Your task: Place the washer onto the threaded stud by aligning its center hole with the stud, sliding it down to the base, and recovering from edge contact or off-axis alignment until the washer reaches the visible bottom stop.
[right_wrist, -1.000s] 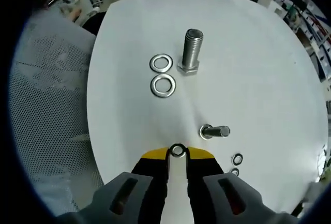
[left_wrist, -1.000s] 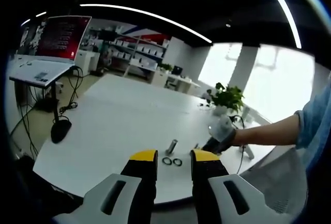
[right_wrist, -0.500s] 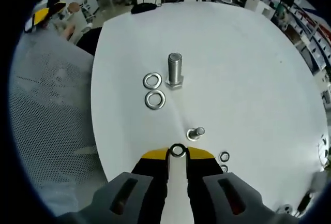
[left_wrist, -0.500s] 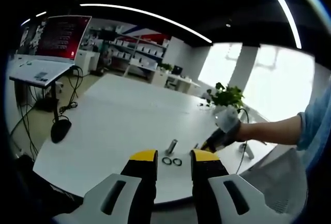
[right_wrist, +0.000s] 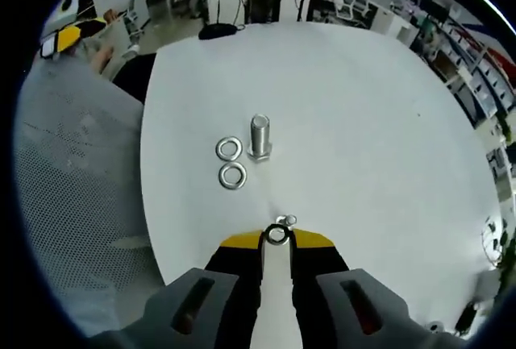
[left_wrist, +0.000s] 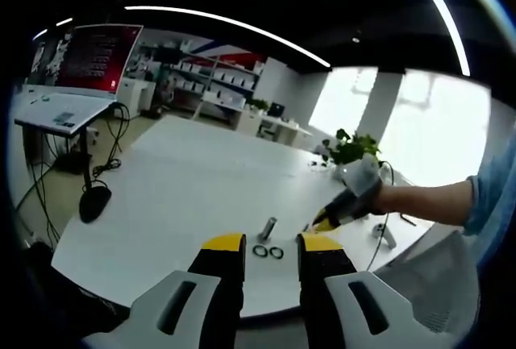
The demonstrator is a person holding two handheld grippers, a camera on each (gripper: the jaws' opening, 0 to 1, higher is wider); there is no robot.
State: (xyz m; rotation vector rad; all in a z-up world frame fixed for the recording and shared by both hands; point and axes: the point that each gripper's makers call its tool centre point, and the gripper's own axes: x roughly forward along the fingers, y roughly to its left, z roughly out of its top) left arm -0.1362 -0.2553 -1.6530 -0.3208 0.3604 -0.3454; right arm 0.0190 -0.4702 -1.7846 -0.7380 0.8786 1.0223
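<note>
My right gripper (right_wrist: 276,240) is shut on a small steel washer (right_wrist: 276,235), held upright between its yellow tips. Just past the tips a small threaded stud (right_wrist: 287,221) stands on the white table (right_wrist: 371,123), seen almost end-on. In the left gripper view, the right gripper (left_wrist: 326,222) hangs above the table in a gloved hand, to the right of a large bolt (left_wrist: 268,226). My left gripper (left_wrist: 270,243) is open and holds nothing, low at the near table edge.
A large upright bolt (right_wrist: 259,136) and two large washers (right_wrist: 229,149) (right_wrist: 232,175) lie farther out on the table. A mesh chair (right_wrist: 72,204) stands at the left edge. A potted plant (left_wrist: 352,151) and a black mouse (left_wrist: 94,202) rest on the table (left_wrist: 177,188).
The right gripper has lifted with the washer, and its view now looks down from higher up. The small stud now sits right at its tips. The left gripper has not moved.
</note>
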